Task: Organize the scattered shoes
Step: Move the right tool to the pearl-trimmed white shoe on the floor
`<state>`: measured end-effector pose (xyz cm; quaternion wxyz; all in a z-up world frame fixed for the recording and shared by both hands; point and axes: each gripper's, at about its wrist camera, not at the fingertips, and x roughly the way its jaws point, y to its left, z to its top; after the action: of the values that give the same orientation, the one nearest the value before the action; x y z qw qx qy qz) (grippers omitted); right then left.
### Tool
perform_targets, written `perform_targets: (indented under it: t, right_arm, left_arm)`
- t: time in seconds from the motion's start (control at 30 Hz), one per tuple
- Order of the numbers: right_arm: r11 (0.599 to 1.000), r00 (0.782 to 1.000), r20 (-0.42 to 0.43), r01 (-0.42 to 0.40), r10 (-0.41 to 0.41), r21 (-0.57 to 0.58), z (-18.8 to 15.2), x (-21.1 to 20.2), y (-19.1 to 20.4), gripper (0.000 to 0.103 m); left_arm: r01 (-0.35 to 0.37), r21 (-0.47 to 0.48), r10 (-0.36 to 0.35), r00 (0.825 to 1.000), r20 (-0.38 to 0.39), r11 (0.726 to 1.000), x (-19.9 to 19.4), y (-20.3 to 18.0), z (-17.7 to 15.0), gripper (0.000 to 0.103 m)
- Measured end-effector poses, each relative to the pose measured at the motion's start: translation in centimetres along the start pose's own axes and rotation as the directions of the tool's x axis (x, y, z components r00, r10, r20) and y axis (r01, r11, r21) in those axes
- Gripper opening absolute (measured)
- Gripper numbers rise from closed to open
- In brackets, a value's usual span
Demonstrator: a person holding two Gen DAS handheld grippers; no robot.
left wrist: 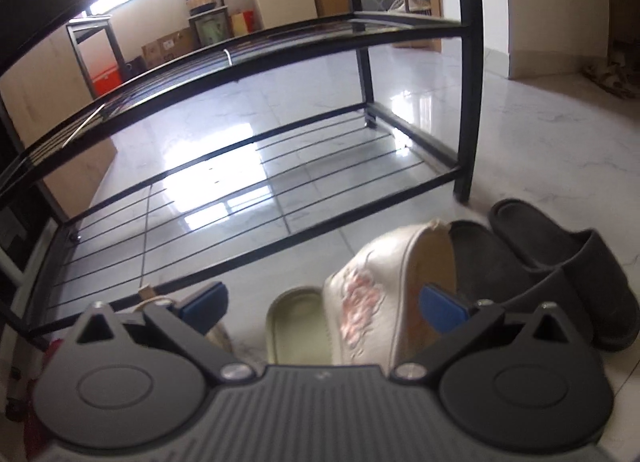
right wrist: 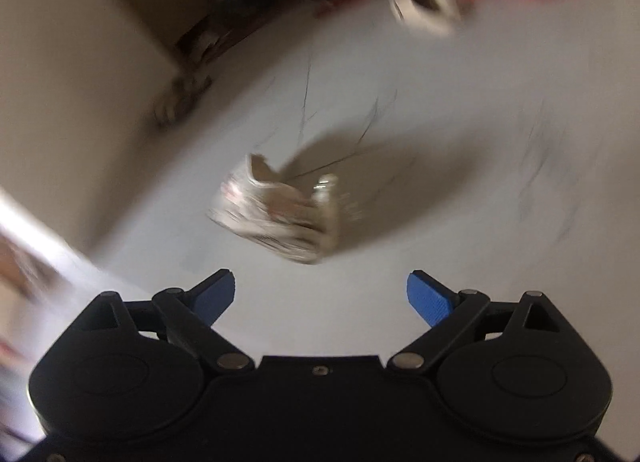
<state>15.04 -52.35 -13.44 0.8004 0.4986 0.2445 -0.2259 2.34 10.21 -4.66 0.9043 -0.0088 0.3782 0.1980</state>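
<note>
Left view only: black shoe rack point(left wrist: 256, 130), white slipper point(left wrist: 372, 290) between wide left gripper point(left wrist: 324, 304); right view only: blurred, possibly a pale shoe point(right wrist: 276, 214) ahead of wide, empty right gripper point(right wrist: 320, 296).

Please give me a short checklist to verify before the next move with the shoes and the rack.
1. Left hand-held gripper open: ok.
2. White slipper between its fingers, pads not pressing: ok.
3. Bottom shelf of rack free for shoes: ok.
4. Black slippers on floor beside the rack, not yet stored: not ok.
5. Right hand-held gripper open and empty: ok.
6. White shoe ahead of it, exact pose: cannot tell, picture blurred.
</note>
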Motion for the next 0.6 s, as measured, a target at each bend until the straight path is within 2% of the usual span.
perform_targets:
  t: [0.07,0.17,0.23,0.3,0.4,0.53,0.6]
  right_arm:
    - [0.994,1.0,-0.013,0.003,-0.002,0.106,0.9,1.4,-0.6,0.098]
    - [0.96,1.0,-0.015,-0.018,0.023,0.279,0.8,3.4,-1.7,0.098]
    - [0.9,0.997,-0.044,-0.041,0.067,0.434,-0.1,5.0,-2.9,0.098]
    - [0.858,0.996,-0.044,-0.044,0.077,0.512,-0.3,6.4,-3.3,0.098]
    - [0.83,0.997,0.003,-0.068,0.079,0.553,-0.7,7.5,-3.0,0.098]
    - [0.794,0.996,0.032,-0.087,0.084,0.602,-0.8,9.1,-2.9,0.098]
    - [0.8,0.998,0.04,-0.064,0.05,0.596,-0.7,9.4,-2.7,0.098]
  left_arm:
    - [0.007,-0.035,-0.006,1.0,0.001,0.999,0.2,0.5,0.3,0.102]
    - [0.003,-0.097,0.0,0.999,0.034,0.995,-0.1,1.8,0.5,0.102]
    - [0.012,-0.114,-0.007,0.999,0.047,0.993,-0.2,2.5,0.6,0.102]
    - [0.021,-0.117,-0.016,0.999,0.047,0.993,-0.4,2.9,0.6,0.102]
    - [0.046,-0.141,-0.044,0.999,0.016,0.989,-0.7,4.1,0.8,0.102]
    - [0.071,-0.172,-0.062,0.996,0.061,0.982,-1.8,6.0,0.9,0.102]
    - [0.06,-0.159,-0.045,0.994,0.095,0.986,-2.4,6.4,1.0,0.102]
